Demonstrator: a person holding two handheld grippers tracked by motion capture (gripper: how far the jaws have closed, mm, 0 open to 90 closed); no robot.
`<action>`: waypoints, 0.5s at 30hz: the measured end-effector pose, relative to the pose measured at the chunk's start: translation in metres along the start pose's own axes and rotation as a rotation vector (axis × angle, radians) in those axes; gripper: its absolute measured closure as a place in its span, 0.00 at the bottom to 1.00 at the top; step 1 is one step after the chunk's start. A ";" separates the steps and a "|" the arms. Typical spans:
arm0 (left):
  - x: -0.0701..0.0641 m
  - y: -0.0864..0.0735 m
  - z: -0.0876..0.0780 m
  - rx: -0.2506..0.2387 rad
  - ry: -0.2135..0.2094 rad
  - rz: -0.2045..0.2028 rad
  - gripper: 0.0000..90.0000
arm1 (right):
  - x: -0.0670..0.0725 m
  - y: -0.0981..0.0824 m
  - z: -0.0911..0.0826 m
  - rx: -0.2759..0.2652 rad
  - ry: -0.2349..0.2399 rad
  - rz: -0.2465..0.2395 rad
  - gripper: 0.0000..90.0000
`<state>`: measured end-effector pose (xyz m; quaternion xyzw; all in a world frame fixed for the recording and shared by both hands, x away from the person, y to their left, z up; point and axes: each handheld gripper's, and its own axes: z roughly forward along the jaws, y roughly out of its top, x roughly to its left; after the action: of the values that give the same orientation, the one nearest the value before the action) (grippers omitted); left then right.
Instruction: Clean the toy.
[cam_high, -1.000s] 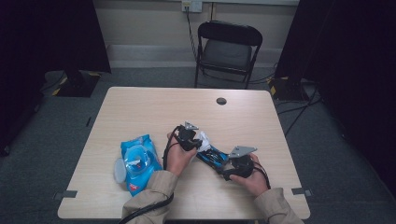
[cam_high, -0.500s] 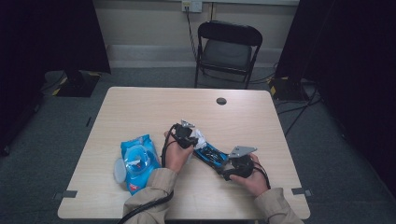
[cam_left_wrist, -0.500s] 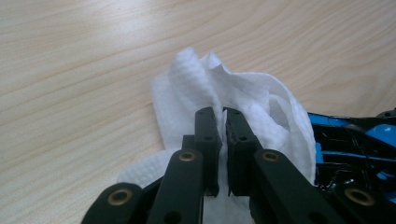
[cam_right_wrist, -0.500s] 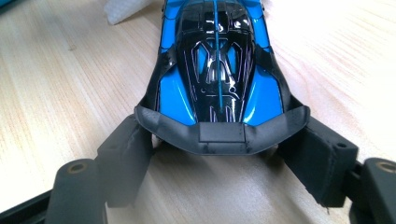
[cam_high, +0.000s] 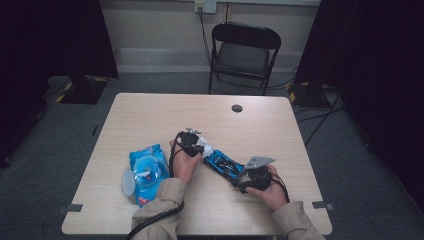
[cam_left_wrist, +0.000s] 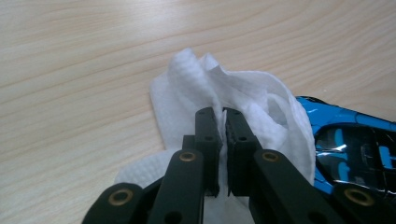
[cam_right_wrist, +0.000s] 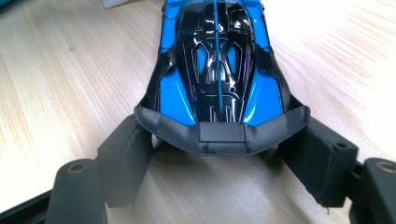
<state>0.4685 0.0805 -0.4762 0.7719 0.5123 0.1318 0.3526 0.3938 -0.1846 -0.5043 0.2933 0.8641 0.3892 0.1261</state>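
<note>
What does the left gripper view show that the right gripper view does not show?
Left gripper view: the left gripper shut on a white wipe, which lies against one end of the toy car. Right gripper view: the right gripper with its jaws on both sides of the car's black spoiler. Both show the blue and black car and the wooden table.

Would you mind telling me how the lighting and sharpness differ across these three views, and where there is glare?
High view: dim and soft, dark surroundings, table evenly lit. Left gripper view: bright, white wipe sharp, near jaws slightly soft. Right gripper view: specular glare on the toy car, table washed out top right, near jaws blurred.
</note>
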 end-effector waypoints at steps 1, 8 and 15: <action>0.001 0.000 -0.002 -0.002 0.003 -0.004 0.95 | 0.000 0.000 0.000 0.000 0.000 0.000 0.29; 0.001 0.003 -0.021 -0.019 0.024 0.012 0.95 | 0.000 0.000 0.000 0.000 -0.001 0.001 0.29; -0.012 -0.011 -0.029 0.019 0.041 0.087 0.95 | 0.000 0.000 0.000 -0.001 -0.002 0.004 0.29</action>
<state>0.4394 0.0847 -0.4604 0.7939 0.4867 0.1579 0.3285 0.3936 -0.1843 -0.5043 0.2952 0.8633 0.3893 0.1263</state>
